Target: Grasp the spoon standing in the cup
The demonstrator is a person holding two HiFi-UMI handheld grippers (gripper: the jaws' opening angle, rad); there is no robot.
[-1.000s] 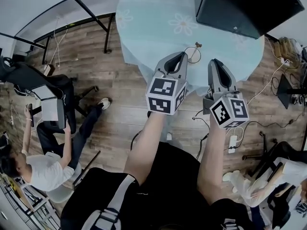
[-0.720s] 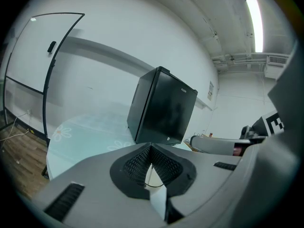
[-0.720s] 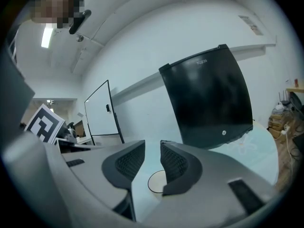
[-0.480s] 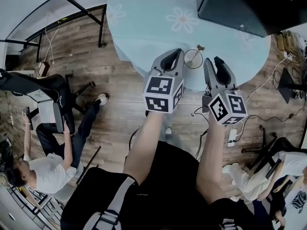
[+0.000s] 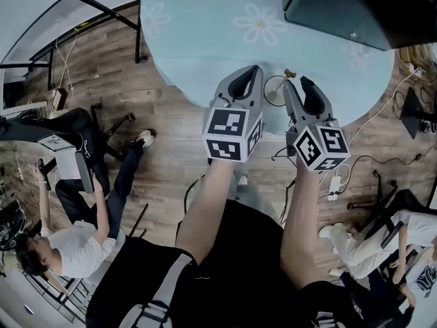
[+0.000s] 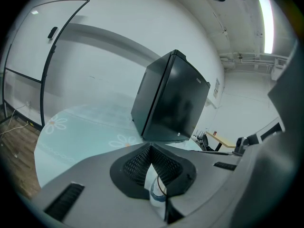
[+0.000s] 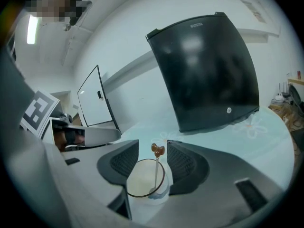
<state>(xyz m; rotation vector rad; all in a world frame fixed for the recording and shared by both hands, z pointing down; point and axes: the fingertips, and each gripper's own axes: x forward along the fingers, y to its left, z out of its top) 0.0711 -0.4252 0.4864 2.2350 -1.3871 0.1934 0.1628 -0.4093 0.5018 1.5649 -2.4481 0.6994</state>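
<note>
Round table [image 5: 205,39] with a pale blue daisy-print cloth, wood-plank floor [image 5: 171,149] all around it. I'm taking the cup [image 7: 145,182] as the reference point. It's a white one with a thin dark rim, sitting close to the table's near edge. The spoon [image 7: 155,170] stands inside it, bowl down at the bottom and thin handle leaning on the rim. Its brown heart-shaped end pokes up above the rim.

Right gripper [image 7: 153,146] is lined up straight on the cup. Its jaws have just been opening and are now spread wide. In its own view the cup and spoon show right in the gap between the two dark ribbed pads. Neither pad touches either of them, so it's got hold of nothing. Can't tell whether the tips already reach past the rim.

Left gripper [image 6: 151,147] is just beside the cup, on its left in the head view, over the table edge. Its jaw tips are closed together with nothing pinched between them. Only a sliver of the white cup peeks through the little opening behind the tips.

Beyond the cup, toward the table's far right, sits a big black cabinet [image 5: 355,9]. Well off to the cup's left, down at floor level, a person [image 5: 68,241] in a white top sits on a chair.
</note>
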